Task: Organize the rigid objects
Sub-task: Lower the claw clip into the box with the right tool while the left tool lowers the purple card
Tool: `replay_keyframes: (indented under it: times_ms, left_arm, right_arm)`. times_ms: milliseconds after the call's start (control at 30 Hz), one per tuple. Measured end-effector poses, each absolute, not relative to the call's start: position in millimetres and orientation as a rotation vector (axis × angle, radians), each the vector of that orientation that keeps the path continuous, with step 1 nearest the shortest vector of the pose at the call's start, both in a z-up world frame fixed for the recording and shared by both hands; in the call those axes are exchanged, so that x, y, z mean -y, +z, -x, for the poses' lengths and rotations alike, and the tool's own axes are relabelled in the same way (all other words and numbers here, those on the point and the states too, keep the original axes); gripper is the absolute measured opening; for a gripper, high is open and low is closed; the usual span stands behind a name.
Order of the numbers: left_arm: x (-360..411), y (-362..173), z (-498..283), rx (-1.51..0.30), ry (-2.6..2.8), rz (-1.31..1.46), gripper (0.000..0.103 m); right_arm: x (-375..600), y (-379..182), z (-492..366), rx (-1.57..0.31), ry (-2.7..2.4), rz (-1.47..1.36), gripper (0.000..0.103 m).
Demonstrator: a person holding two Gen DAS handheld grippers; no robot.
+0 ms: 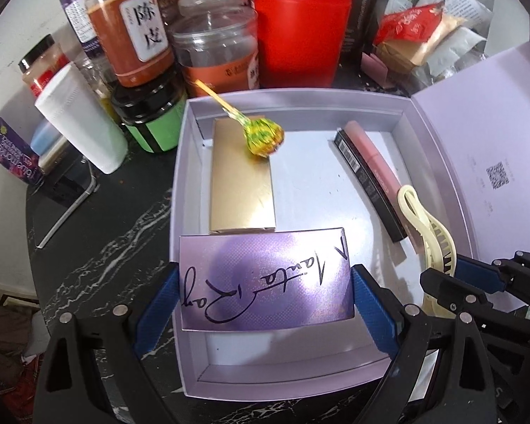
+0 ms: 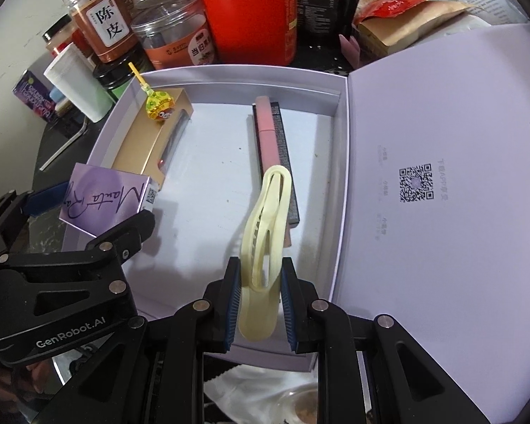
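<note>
The left gripper (image 1: 265, 304) clamps the glossy purple cardboard box with black script (image 1: 265, 282) by its short ends, holding it level over the near left wall of the open lilac gift box (image 1: 194, 374) — probably for a flat drop beside the gold card sleeve (image 1: 242, 183). The right gripper (image 2: 259, 305) pinches the cream plastic hair clip (image 2: 265, 233), its curved tip reaching over the pink tube (image 2: 266, 130) and black carton (image 2: 287, 162) — apparently bound for the right side. A foil-wrapped lollipop (image 1: 265, 136) rests on the sleeve.

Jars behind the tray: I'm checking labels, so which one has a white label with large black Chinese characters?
The amber jar at back left, filled with orange-brown contents. The clear-lidded jar beside it wears an orange band; the red canister is plain here.
</note>
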State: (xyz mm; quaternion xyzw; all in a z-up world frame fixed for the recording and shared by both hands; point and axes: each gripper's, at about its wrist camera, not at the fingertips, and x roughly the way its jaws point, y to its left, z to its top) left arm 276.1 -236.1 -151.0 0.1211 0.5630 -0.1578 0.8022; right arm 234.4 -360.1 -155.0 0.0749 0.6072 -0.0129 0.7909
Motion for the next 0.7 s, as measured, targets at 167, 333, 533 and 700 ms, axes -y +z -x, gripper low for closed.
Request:
replay_keyframes:
  times_ms: [167, 333, 533, 700]
  left_arm:
    - [240.3, -162.3, -276.7, -1.233, -0.344, -0.262, 0.094]
    - [245.0, -167.4, -278.7, -1.223, -0.34, -0.294, 0.094]
    - [250.0, -169.3, -284.3, -1.216, -0.336, -0.313, 0.094]
    - [248.5, -169.1, -285.6, -1.213, -0.342, -0.303, 0.094]
  right_arm:
    - [359.6, -159.5, -234.3, -1.318, -0.027, -0.154, 0.021]
    - [356.5, -164.5, -235.6, -1.328, -0.04, -0.126, 0.021]
    - [353.8, -168.4, -239.2, -1.336, -0.044, -0.11, 0.021]
    - [355.0, -169.1, -240.6, -1.336, -0.055, -0.122, 0.021]
